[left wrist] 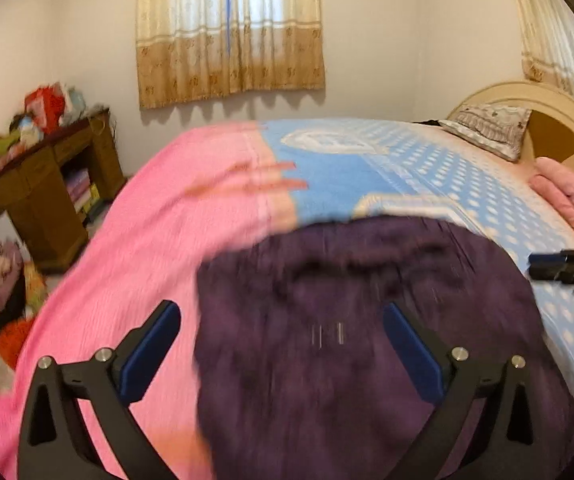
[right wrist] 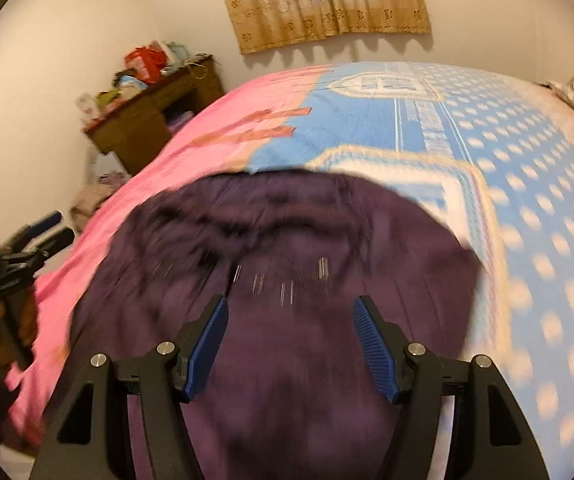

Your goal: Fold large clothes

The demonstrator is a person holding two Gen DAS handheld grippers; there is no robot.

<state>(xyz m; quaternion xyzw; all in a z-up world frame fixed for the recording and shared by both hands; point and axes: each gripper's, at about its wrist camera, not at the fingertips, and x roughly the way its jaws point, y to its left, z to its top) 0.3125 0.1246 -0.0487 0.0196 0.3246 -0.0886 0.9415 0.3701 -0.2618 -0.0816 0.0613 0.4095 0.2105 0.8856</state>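
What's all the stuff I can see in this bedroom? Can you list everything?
garment: one, dark purple, lying on the bed nearest the cameras
bedspread: one, pink on one side, blue with pale dots on the other, covering the bed
pillow: one, pale patterned, at the headboard
headboard: one, cream, curved, at the far right
pink bundle: one, on the bed below the pillow
curtains: cream and tan, on the back wall
cabinet: one, brown wood, left of the bed, colourful clutter on top
clothes pile: mixed colours, on the floor at left
left hand-held gripper: black with blue pads, open above the garment
right hand-held gripper: black with blue pads, open above the garment
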